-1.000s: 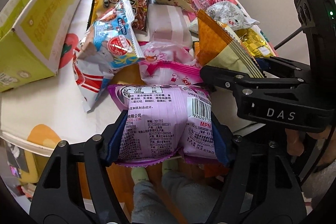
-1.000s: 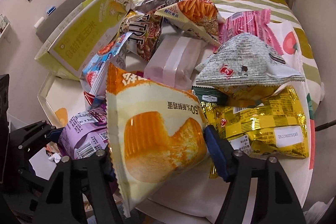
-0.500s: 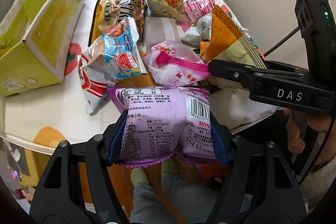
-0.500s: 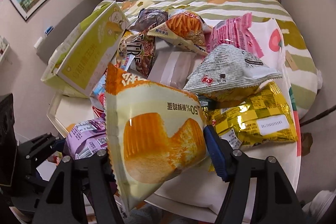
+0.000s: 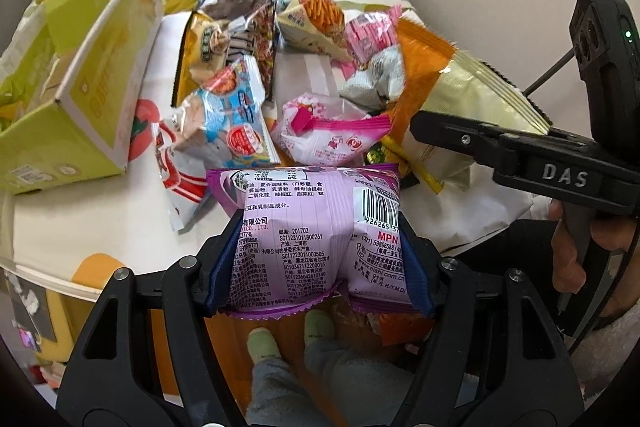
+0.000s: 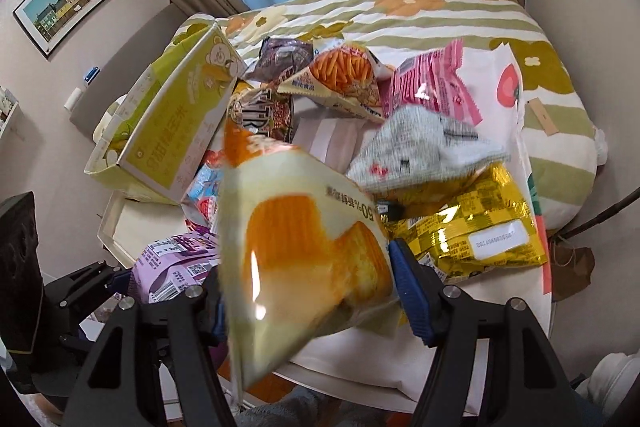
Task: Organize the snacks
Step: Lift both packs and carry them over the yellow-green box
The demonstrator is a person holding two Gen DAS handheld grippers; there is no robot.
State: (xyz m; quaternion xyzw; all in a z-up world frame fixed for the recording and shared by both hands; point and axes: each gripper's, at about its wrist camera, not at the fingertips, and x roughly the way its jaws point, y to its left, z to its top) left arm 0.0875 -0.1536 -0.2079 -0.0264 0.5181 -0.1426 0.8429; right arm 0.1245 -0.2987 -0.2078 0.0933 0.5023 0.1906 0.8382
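My left gripper (image 5: 320,247) is shut on a purple snack packet (image 5: 296,195), its blue pads pressing both sides, held above the table's near edge. The jaws of my right gripper (image 6: 308,267) are closing on a cream and orange cake bag (image 6: 304,227), which is pinched between the pads and tilted. In the left wrist view that right gripper (image 5: 500,147) hangs at the right with its bag (image 5: 472,87) over the pile. The right wrist view shows the purple packet (image 6: 176,263) at lower left.
Several snack bags (image 5: 248,75) lie heaped on a cloth-covered table (image 5: 80,219). An open yellow-green carton (image 5: 80,87) lies on its side at the left. A gold packet (image 6: 472,227) and a grey one (image 6: 424,143) sit at the right. A person's feet (image 5: 280,347) are below.
Both grippers have lifted with their packets, so the pile looks farther off. The cake bag has tilted and now blurs in the right wrist view.
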